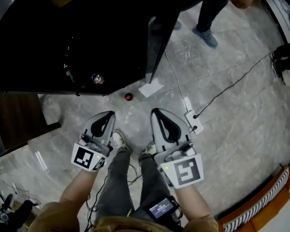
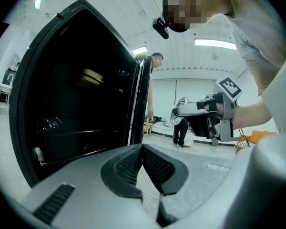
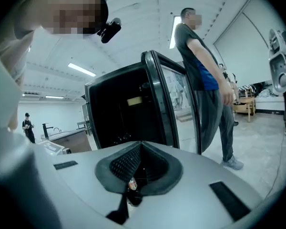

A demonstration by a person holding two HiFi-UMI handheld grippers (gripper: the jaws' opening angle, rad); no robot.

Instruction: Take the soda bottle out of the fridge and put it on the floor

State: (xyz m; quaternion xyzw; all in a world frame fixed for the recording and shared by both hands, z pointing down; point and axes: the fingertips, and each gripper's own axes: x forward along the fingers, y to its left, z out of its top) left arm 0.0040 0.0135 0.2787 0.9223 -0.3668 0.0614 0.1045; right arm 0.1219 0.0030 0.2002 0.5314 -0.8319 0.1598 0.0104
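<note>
The soda bottle (image 1: pixel 129 96) stands upright on the grey floor in front of the black fridge (image 1: pixel 63 33); from above only its red cap and dark body show. In the right gripper view the soda bottle (image 3: pixel 132 191) shows small through the gap under the closed jaws. My left gripper (image 1: pixel 108 114) and right gripper (image 1: pixel 156 112) hover side by side just short of the bottle, both apart from it, both shut and holding nothing. The left gripper (image 2: pixel 142 147) points at the fridge's dark open inside. The right gripper (image 3: pixel 142 144) points the same way.
The fridge door (image 1: pixel 154 47) stands open, edge on. A round metallic thing (image 1: pixel 97 79) sits at the fridge's lower front. A white sheet (image 1: pixel 151 88) and a power strip (image 1: pixel 193 120) with cables lie on the floor. Another person (image 3: pixel 205 80) stands right of the door.
</note>
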